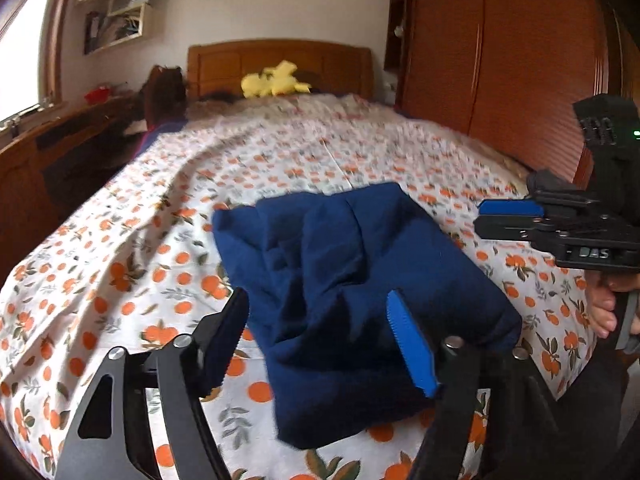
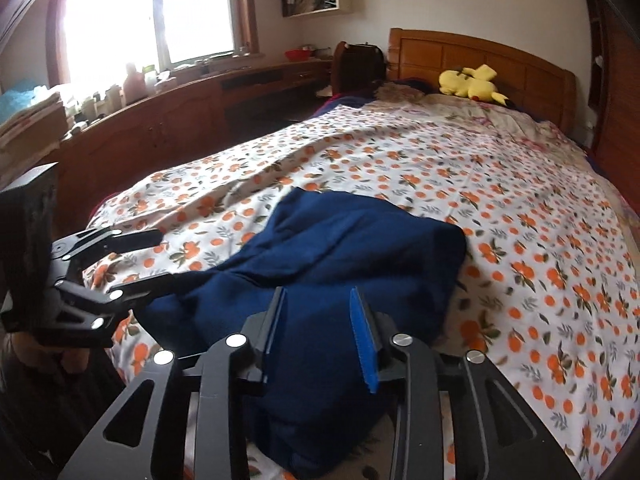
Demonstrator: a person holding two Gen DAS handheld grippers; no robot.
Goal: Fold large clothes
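Note:
A navy garment point(image 1: 340, 240) lies folded into a thick, rumpled bundle near the foot of the bed, on a white sheet point(image 1: 120, 240) printed with oranges. My left gripper point(image 1: 318, 300) hovers over the bundle's near end. It is open, its fingers stand wide apart, and the cloth lies below them. My right gripper point(image 2: 318, 294) is over the same garment point(image 2: 352, 248) from the other side, open with a narrower gap and no cloth pinched. In the left wrist view the right gripper point(image 1: 480, 220) shows empty, off the garment's right edge. In the right wrist view the left gripper point(image 2: 164, 258) is open at the cloth's left edge.
A yellow plush toy point(image 2: 472, 82) lies by the wooden headboard point(image 2: 480, 52). A wooden wardrobe point(image 1: 500, 60) runs along the bed's right side. A long desk point(image 2: 180, 104) with bottles stands under the window point(image 2: 152, 12). The sheet point(image 2: 520, 200) stretches beyond the garment.

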